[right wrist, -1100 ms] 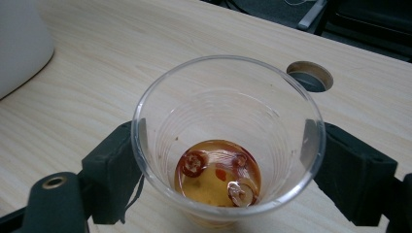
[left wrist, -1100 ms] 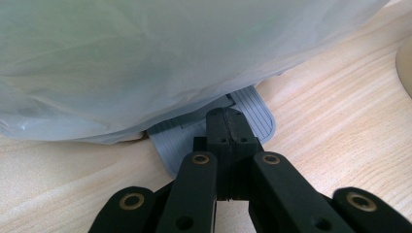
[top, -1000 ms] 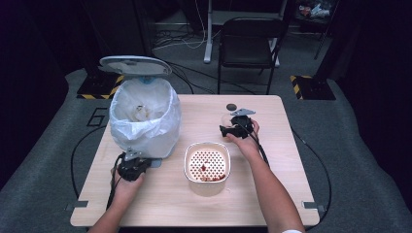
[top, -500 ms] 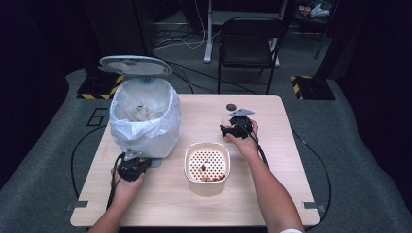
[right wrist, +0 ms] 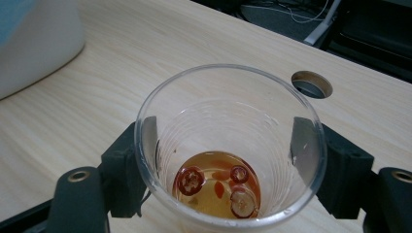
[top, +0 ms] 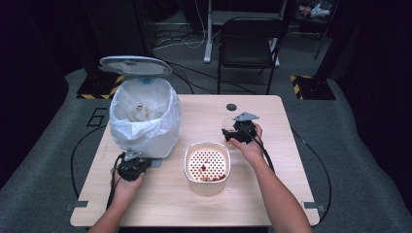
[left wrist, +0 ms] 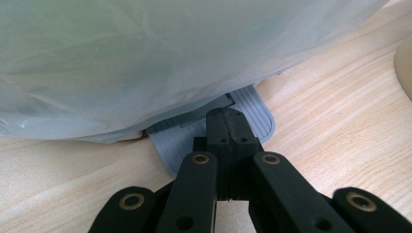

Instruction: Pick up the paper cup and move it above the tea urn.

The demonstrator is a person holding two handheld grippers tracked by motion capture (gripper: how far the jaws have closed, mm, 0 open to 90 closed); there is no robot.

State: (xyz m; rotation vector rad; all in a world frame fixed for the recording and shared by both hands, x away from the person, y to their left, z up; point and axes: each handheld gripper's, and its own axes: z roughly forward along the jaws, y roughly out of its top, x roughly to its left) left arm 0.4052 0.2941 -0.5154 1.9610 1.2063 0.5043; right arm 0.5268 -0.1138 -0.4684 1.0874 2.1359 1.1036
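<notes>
Pale wooden table (top: 272, 194): my right gripper (right wrist: 228, 160) pinches a thin, crushable plastic cup (right wrist: 228, 145) of amber liquid by its upper wall, beyond the strainer bowl (top: 207, 165), while my left gripper (left wrist: 227, 127), pressed together, holds down the bin's pedal (left wrist: 252, 116).

**A lit table in a dark room**

A pale wooden table (top: 160, 204) stands on grey carpet (top: 43, 174), brightly lit while the space behind it falls into near darkness. A round cable hole (top: 231, 107) sits near the table's far edge. Beyond it stands a black folding chair (top: 250, 46) and a white stand leg (top: 210, 29), with cables (top: 180, 39) strewn across the floor. Yellow-and-black striped blocks (top: 99, 88) lie at either side.
</notes>
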